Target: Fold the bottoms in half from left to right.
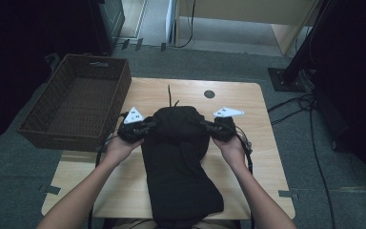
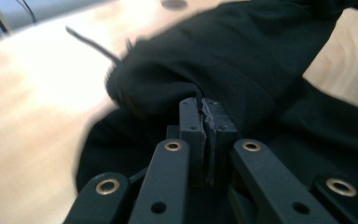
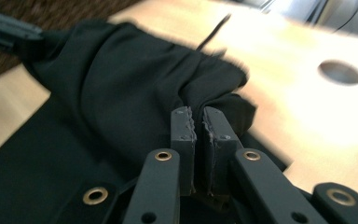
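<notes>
Garment: black cloth (image 1: 178, 162) lies along the middle of the wooden table (image 1: 262, 143), its far end lifted and bunched between the two claws, its near end hanging toward the person's edge.
Left claw: left gripper (image 1: 145, 127) sits at the cloth's left far corner, pads pressed together on a fold of the fabric; in the left gripper view the fold (image 2: 200, 100) rises straight out from between the closed pads (image 2: 191, 126).
Right claw: right gripper (image 1: 208, 126) sits at the cloth's right far corner, pinching the fabric too; in the right gripper view the gathered cloth (image 3: 214, 93) bulges just beyond the pads (image 3: 184, 128), with a thin seam of it caught between them.
Cloth between claws: the far edge spans from one claw to the other, humped above the tabletop.
Drawstring: thin dark cord (image 1: 169, 93) trails onto bare wood beyond the cloth, farther out than both claws.
Basket: brown wicker basket (image 1: 57, 129) stands outward of the left claw, apart from the cloth.
Hole: dark round hole (image 1: 209, 94) lies in the tabletop beyond the right claw.
</notes>
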A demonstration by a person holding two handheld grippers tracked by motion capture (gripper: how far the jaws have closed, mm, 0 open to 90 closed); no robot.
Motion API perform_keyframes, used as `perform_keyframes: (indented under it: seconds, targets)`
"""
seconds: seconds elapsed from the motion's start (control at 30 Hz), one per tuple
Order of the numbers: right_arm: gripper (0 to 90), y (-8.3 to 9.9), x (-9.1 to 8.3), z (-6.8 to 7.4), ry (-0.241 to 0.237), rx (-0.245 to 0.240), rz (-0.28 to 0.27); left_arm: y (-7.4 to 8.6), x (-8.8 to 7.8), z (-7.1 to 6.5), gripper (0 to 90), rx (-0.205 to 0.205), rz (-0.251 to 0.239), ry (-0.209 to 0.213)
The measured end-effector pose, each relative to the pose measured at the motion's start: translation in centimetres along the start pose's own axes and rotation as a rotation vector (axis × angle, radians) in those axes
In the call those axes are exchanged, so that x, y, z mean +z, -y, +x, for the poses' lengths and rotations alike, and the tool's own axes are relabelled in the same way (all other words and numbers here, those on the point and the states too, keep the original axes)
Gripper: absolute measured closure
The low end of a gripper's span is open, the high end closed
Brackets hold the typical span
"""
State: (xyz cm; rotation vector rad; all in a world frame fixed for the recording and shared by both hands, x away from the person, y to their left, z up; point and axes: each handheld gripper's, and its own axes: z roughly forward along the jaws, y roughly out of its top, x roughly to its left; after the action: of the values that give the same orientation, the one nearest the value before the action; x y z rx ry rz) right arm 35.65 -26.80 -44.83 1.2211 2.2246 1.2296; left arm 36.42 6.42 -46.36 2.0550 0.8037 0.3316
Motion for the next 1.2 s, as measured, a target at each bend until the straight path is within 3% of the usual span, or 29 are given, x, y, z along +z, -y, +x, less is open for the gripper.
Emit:
perform_keyframes:
  seconds: [0.13, 0.23, 0.33, 0.5, 0.7, 0.83, 1.07, 1.2]
  targets:
    - [84.4, 2.8, 0.6, 0.7, -0.013, 0.004, 0.067, 2.2, 0.6, -0.8, 87.7, 0.011, 0.072, 0.017]
    - [84.2, 4.7, 1.5, 0.8, -0.010, -0.002, 0.120, 3.3, 1.6, -1.0, 86.9, 0.045, 0.125, -0.006]
    - [84.1, 5.2, 2.4, 0.5, -0.002, -0.005, 0.141, 3.5, 2.6, -0.4, 86.7, 0.020, 0.142, -0.011]
    - [84.0, 4.4, 3.8, -0.3, 0.020, 0.010, 0.156, 2.6, 4.2, 0.7, 87.0, 0.012, 0.145, -0.035]
    - [83.3, 3.4, 5.8, -2.2, 0.029, 0.090, 0.110, 0.8, 6.5, 3.4, 87.1, -0.050, 0.137, -0.077]
    - [83.2, 2.7, 6.8, -2.9, 0.074, 0.072, 0.097, -0.4, 7.9, 4.5, 87.1, -0.050, 0.149, -0.104]
    - [82.8, 0.9, 8.9, -5.1, 0.100, 0.140, 0.087, -2.1, 9.7, 6.6, 87.0, -0.086, 0.164, -0.134]
    - [82.7, 0.2, 9.6, -5.4, 0.119, 0.166, 0.091, -2.8, 10.1, 7.0, 87.6, -0.106, 0.161, -0.153]
